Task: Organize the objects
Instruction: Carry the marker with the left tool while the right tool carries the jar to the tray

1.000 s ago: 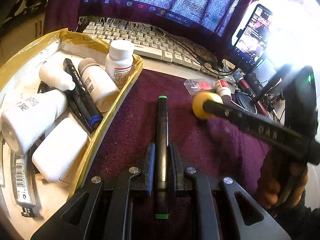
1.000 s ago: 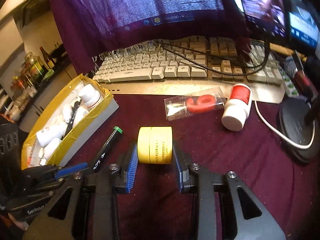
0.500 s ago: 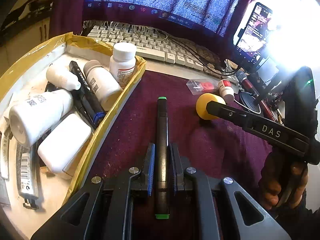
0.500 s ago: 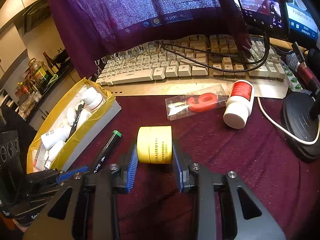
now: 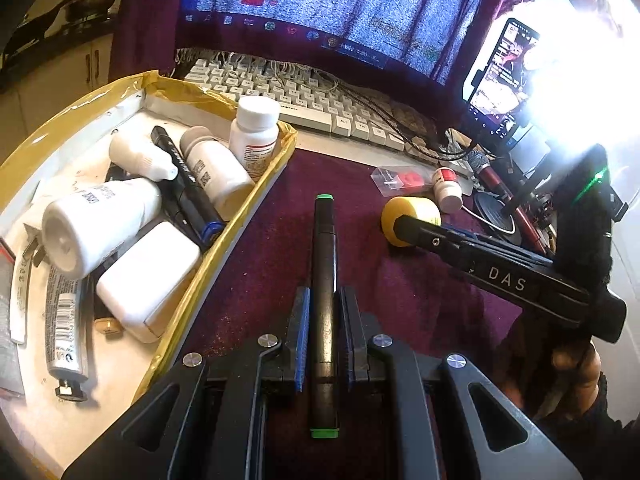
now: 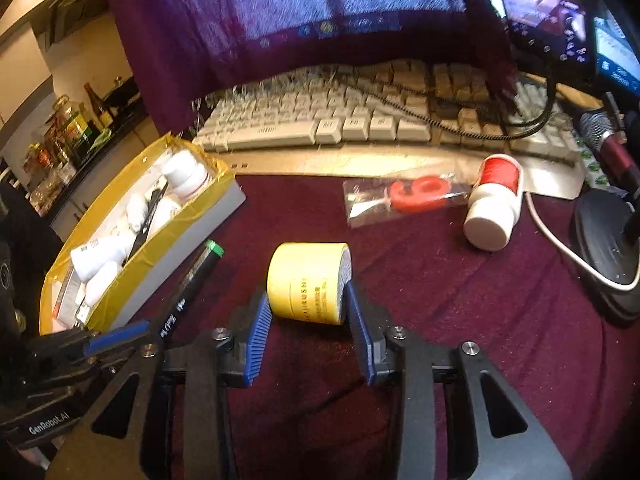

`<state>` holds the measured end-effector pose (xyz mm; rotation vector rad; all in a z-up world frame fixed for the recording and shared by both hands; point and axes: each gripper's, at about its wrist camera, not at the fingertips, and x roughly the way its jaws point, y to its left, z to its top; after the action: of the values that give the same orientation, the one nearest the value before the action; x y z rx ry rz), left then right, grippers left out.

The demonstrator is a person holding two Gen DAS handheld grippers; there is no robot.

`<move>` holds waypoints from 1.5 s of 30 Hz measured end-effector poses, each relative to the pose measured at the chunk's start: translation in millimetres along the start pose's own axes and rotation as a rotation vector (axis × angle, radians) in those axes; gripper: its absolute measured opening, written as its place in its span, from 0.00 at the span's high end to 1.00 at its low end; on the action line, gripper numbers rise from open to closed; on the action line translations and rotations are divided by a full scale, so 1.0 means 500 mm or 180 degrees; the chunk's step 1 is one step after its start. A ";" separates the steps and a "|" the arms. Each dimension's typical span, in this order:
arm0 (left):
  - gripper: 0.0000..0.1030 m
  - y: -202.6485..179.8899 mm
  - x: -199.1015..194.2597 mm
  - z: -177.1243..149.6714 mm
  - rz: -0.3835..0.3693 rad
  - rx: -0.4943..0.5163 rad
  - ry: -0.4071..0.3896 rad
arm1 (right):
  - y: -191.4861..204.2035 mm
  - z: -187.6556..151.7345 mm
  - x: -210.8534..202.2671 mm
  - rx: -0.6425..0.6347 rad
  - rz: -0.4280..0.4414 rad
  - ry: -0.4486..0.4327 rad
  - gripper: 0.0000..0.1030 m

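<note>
My left gripper (image 5: 323, 296) is shut on a black marker with green ends (image 5: 324, 264), held lengthwise just above the maroon cloth, right of the yellow-taped box (image 5: 256, 196). From the right wrist view that marker (image 6: 192, 280) points toward the box (image 6: 192, 216). The box holds white bottles, a black pen, a white case and a tube. My right gripper (image 6: 306, 296) has its jaws opening around a yellow jar (image 6: 308, 276) lying on its side on the cloth. The blue pads flank the jar's near end with slight gaps. The left wrist view shows the jar (image 5: 416, 210) at the right gripper's tip.
A white keyboard (image 6: 360, 128) runs along the back under a hanging purple cloth. A clear packet with a red piece (image 6: 404, 196) and a red-labelled white bottle (image 6: 492, 208) lie behind the jar. A black microphone base (image 6: 608, 240) and cable sit right; a phone (image 5: 500, 88) stands behind.
The right jaws have spread apart from the yellow jar, which now rests tilted on the cloth. The left gripper still clamps the marker in the same place.
</note>
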<state>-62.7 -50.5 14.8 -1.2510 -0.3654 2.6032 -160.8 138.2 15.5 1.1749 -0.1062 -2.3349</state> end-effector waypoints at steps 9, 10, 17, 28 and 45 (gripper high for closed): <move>0.88 0.003 -0.028 -0.004 -0.0094 -0.0036 -0.0077 | 0.029 0.001 -0.021 -0.0126 -0.0010 0.0021 0.71; 0.88 0.002 -0.034 -0.003 -0.0098 -0.0038 -0.0088 | 0.035 0.004 -0.026 -0.0149 0.0005 0.0005 0.71; 0.88 0.013 -0.111 0.009 -0.0099 -0.0131 -0.0343 | 0.083 0.014 -0.040 -0.0342 0.0086 -0.0062 0.71; 0.88 0.131 -0.191 0.015 0.0121 -0.0506 -0.0630 | 0.164 0.034 -0.068 -0.0538 0.0317 -0.0157 0.71; 0.88 0.228 -0.256 0.009 0.0205 -0.0844 -0.0721 | 0.269 0.058 -0.025 -0.0795 0.0589 -0.0073 0.71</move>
<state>0.7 -198.5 74.4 -1.0563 -0.7445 2.8320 -121.3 23.8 81.7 0.9727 0.0649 -2.1286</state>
